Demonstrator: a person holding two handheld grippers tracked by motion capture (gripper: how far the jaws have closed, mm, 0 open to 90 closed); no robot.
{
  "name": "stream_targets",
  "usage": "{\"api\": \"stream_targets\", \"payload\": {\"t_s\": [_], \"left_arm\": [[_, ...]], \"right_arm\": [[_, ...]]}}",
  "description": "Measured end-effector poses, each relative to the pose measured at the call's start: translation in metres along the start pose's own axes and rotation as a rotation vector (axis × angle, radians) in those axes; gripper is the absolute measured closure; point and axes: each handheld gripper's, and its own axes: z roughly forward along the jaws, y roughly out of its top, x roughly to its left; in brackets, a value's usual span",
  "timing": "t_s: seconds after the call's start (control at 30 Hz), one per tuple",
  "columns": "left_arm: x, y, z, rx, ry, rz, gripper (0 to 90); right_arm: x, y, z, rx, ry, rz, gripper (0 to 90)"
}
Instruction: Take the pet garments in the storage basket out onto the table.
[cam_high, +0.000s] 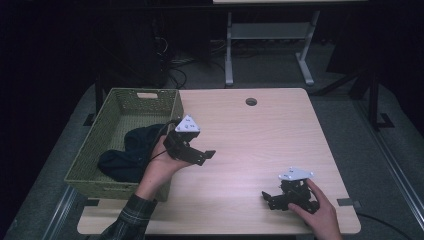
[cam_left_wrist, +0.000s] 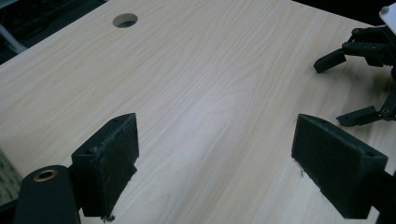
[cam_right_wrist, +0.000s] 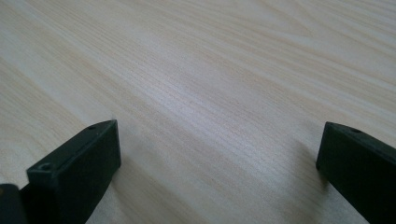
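A green woven basket (cam_high: 107, 117) stands on the left part of the light wooden table (cam_high: 250, 140). A dark blue cloth (cam_high: 125, 157) lies bunched inside it. My left gripper (cam_high: 202, 157) is held just right of the basket, above the table, jaws pointing right. In the left gripper view my left gripper (cam_left_wrist: 219, 154) is open, with bare wood between its pads. My right gripper (cam_high: 268, 200) rests low near the table's front right, jaws pointing left. In the right gripper view my right gripper (cam_right_wrist: 217, 154) is open over bare wood. It also appears far off as the right gripper (cam_left_wrist: 343, 88).
A round cable hole (cam_high: 251, 101) sits near the table's far edge, also seen as the hole (cam_left_wrist: 125, 20). A white-legged desk frame (cam_high: 270, 45) and cables stand on the floor behind. The basket overhangs the table's left edge.
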Motion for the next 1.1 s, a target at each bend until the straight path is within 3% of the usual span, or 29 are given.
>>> {"api": "stream_targets", "payload": {"t_s": [0.57,1.1], "left_arm": [[0.017,-0.006,-0.02,0.009,-0.001,-0.011,14.6],[0.04,-0.019,-0.042,0.001,0.045,-0.056,16.1]], "right_arm": [[0.0,0.0,0.0,0.0,0.0,-0.001,0.0],[0.0,0.0,0.0,-0.003,0.0,-0.006,0.0]]}}
